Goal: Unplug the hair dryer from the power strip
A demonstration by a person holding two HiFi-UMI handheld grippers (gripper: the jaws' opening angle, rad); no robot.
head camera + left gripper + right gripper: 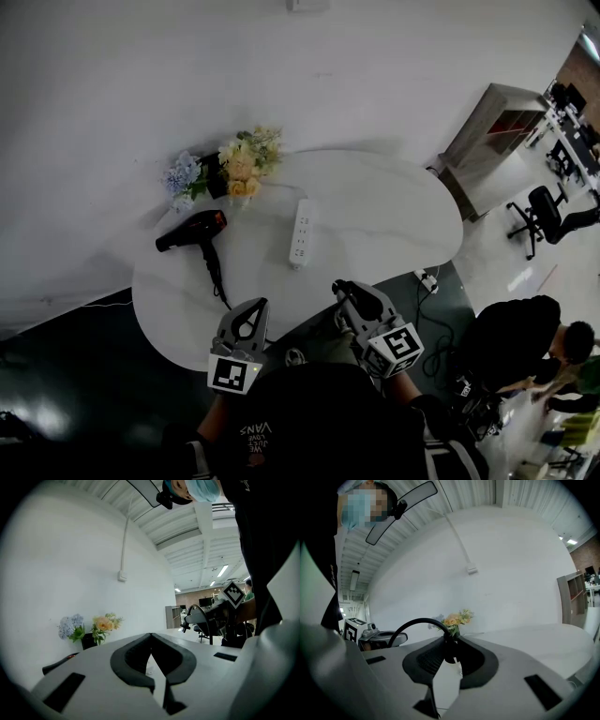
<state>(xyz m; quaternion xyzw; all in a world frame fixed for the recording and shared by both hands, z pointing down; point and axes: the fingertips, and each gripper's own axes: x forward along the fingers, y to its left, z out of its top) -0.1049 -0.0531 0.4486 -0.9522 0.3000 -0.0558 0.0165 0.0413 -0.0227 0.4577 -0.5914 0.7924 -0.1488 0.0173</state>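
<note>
A black hair dryer lies on the left of the white oval table, and its cord runs toward the near edge. The white power strip lies mid-table with nothing plugged into it. My right gripper hovers over the near edge, shut on the dryer's black plug; the cord arcs away to the left of the right gripper. To the left, my left gripper is shut and empty. In its own view the left gripper points toward the wall, with the dryer low at left.
A dark vase of blue and yellow flowers stands at the table's far edge by the wall. Right of the table are a shelf unit, an office chair, a crouching person, and a floor power strip with cables.
</note>
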